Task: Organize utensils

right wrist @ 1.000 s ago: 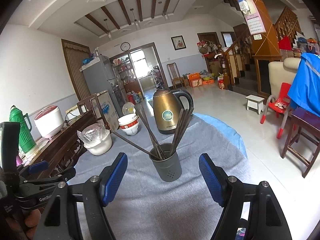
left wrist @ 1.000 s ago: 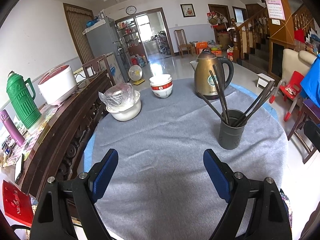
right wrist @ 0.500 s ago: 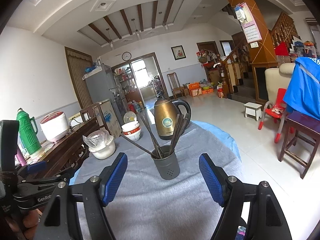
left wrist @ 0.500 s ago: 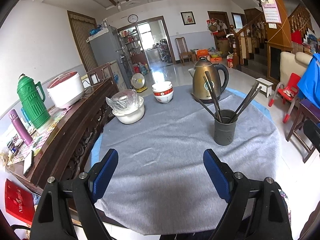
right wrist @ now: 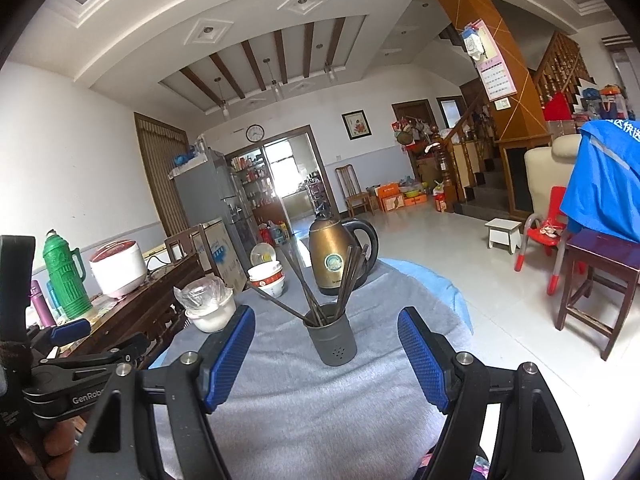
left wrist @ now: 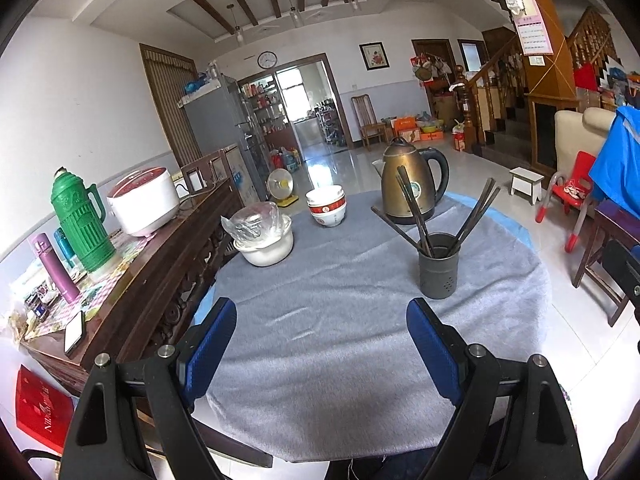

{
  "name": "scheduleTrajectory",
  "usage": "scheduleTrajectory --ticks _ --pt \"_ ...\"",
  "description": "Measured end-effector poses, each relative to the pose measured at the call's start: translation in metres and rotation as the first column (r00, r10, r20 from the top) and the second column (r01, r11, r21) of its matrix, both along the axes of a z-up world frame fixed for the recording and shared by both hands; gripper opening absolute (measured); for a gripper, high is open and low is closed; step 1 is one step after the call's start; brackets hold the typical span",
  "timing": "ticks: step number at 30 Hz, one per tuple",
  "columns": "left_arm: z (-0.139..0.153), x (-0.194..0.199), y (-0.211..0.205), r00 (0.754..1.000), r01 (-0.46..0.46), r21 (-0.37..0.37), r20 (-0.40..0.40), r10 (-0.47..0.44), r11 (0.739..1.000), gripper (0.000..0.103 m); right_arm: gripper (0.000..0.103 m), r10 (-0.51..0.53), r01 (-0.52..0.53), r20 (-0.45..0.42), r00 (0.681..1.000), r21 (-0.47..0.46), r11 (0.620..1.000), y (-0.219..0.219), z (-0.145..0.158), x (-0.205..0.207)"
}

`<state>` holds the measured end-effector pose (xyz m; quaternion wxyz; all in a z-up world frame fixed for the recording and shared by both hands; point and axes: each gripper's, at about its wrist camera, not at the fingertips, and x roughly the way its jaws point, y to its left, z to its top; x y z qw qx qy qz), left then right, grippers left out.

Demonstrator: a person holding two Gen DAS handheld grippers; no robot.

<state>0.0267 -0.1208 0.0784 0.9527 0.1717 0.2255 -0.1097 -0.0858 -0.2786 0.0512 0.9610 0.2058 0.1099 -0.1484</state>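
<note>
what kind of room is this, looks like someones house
Most likely the open living and dining area of a family home. A cloth-covered round table holds a brass kettle and stacked bowls, a wooden staircase rises at the right, and a fridge stands near the far doorway.

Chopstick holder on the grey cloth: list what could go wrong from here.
1. The chopsticks splay outward from the dark holder; an open tool brushing one could tip it over.
2. The holder stands on a loose grey cloth; dragging the cloth might shift it.
3. The brass kettle stands just behind, so toppling chopsticks could strike it.
</note>
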Motion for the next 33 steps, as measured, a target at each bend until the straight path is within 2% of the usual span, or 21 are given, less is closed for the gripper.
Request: scheduleTrajectory --ticks 13,24,33 --pt "0.013 -0.031 0.010 0.999 -0.007 -0.006 0.050 0.007 1.000 0.088 0.077 -0.007 0.006 0.041 0.999 0.020 1.000 0.001 0.009 -0.017" --pt "0.009 -0.025 0.030 0.999 -0.030 -0.025 0.039 0.031 0.999 0.088 0.077 0.009 -0.008 0.027 1.000 -0.008 1.000 0.022 0.012 -0.007" --pt "0.011 -0.013 0.028 0.999 -0.013 -0.032 0.034 0.014 0.999 0.088 0.077 -0.019 0.019 0.014 1.000 -0.035 0.999 0.022 0.016 -0.003"
